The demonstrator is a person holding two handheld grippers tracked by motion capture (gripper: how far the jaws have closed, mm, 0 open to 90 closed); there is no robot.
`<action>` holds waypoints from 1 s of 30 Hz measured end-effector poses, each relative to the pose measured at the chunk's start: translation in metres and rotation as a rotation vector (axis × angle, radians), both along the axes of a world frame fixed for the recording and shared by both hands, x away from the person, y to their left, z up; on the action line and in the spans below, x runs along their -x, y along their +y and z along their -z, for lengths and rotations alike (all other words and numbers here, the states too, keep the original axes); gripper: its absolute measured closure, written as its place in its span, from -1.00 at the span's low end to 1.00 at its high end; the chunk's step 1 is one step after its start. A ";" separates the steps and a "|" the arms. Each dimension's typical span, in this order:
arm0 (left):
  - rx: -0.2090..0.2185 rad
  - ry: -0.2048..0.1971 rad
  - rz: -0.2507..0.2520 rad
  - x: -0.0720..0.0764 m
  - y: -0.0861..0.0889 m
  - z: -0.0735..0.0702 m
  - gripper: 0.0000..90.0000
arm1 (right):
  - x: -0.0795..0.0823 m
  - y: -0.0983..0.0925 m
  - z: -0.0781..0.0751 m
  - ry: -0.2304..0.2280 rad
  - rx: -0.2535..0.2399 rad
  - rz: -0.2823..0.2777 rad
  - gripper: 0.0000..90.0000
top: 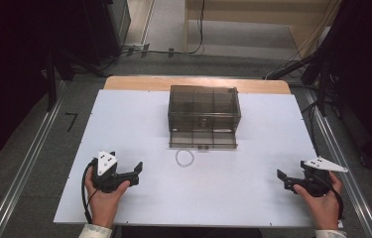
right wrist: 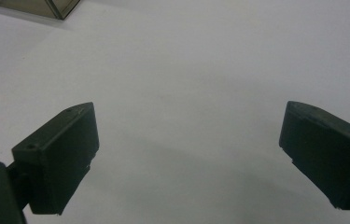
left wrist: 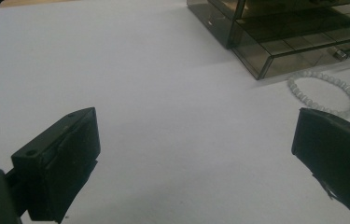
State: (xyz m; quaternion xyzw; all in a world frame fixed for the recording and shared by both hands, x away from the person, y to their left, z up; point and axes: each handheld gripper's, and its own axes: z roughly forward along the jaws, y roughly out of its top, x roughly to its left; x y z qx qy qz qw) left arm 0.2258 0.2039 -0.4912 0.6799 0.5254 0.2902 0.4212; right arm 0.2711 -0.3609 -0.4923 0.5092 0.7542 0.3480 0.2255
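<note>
A bead bracelet point(top: 185, 158) lies on the white table point(top: 253, 193) just before the smoky drawer box point(top: 203, 115), whose bottom drawer point(top: 203, 139) stands pulled out; its contents are hard to make out. The left gripper point(top: 136, 169) and right gripper point(top: 281, 177) rest well apart, fingers point(left wrist: 65, 154) spread wide, holding nothing.

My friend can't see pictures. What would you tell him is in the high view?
A smoky see-through drawer box stands on a white table with its bottom drawer pulled out and a bead bracelet lying just before it. Nearer, the left gripper and right gripper rest apart, jaws open.
</note>
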 end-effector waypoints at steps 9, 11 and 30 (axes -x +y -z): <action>0.006 0.000 -0.020 0.001 0.005 -0.001 -0.97 | 0.000 0.000 0.000 0.000 0.001 0.000 -0.93; 0.009 0.006 -0.023 0.000 0.007 -0.001 -0.97 | 0.000 0.000 0.000 0.000 0.000 -0.001 -0.93; -0.006 0.023 -0.030 -0.002 0.007 0.001 -0.96 | 0.000 0.000 0.000 0.000 0.002 0.000 -0.93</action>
